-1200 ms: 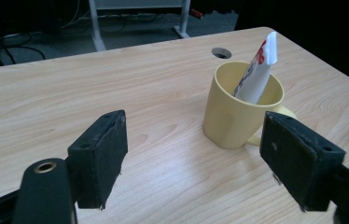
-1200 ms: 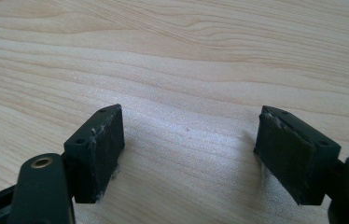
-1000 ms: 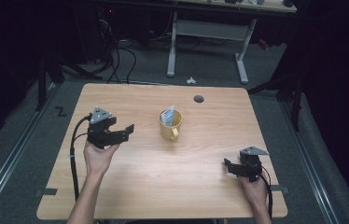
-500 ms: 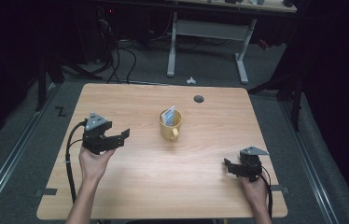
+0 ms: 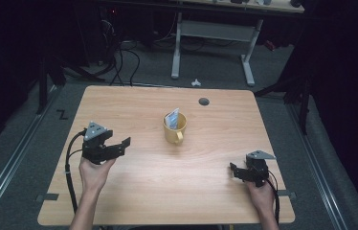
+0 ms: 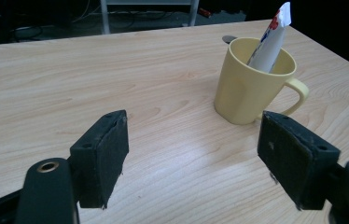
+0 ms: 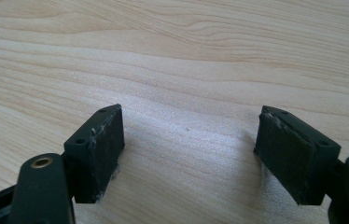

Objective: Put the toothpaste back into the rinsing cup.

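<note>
jaws of left gripper and right gripper gape wide, empty; yellow mug holds a sachet mid-counter.

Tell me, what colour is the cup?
Pale yellow; the cup shows best in the left gripper view.

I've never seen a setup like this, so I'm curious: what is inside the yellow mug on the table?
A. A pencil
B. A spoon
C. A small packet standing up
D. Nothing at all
C: in the left gripper view a white packet with red and blue print stands tilted inside the mug, its top poking above the rim.
</note>
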Demonstrator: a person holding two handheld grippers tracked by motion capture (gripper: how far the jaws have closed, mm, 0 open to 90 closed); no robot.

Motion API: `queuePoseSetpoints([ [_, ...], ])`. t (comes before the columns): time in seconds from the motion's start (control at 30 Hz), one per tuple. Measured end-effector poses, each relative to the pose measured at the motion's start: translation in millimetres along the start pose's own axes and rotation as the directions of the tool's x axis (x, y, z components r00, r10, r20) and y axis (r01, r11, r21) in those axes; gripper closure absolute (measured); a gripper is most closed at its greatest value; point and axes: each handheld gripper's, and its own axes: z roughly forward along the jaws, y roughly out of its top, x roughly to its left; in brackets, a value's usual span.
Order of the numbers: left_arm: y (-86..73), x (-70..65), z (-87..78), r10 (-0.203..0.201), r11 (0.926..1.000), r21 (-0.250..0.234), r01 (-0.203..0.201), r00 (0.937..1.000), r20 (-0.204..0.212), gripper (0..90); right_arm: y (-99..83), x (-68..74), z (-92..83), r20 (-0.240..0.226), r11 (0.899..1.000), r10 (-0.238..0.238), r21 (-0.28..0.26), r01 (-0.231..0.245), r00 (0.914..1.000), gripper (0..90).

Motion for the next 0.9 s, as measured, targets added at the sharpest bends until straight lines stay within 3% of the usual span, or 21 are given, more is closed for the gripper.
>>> queuePoseSetpoints([
  [0.37,-15.6,1.9,7.2,0.026,0.9993,0.029,-0.024,0.9987,-0.045,24.8,0.0,-0.1,0.0,0.001,1.0,0.001,0.0,-0.001,1.0,23.7],
  [0.9,-34.7,-2.8,17.0,0.011,0.9984,0.055,-0.009,0.9992,-0.038,25.0,0.0,-0.1,0.0,0.001,1.0,0.001,0.0,-0.001,1.0,23.6],
])
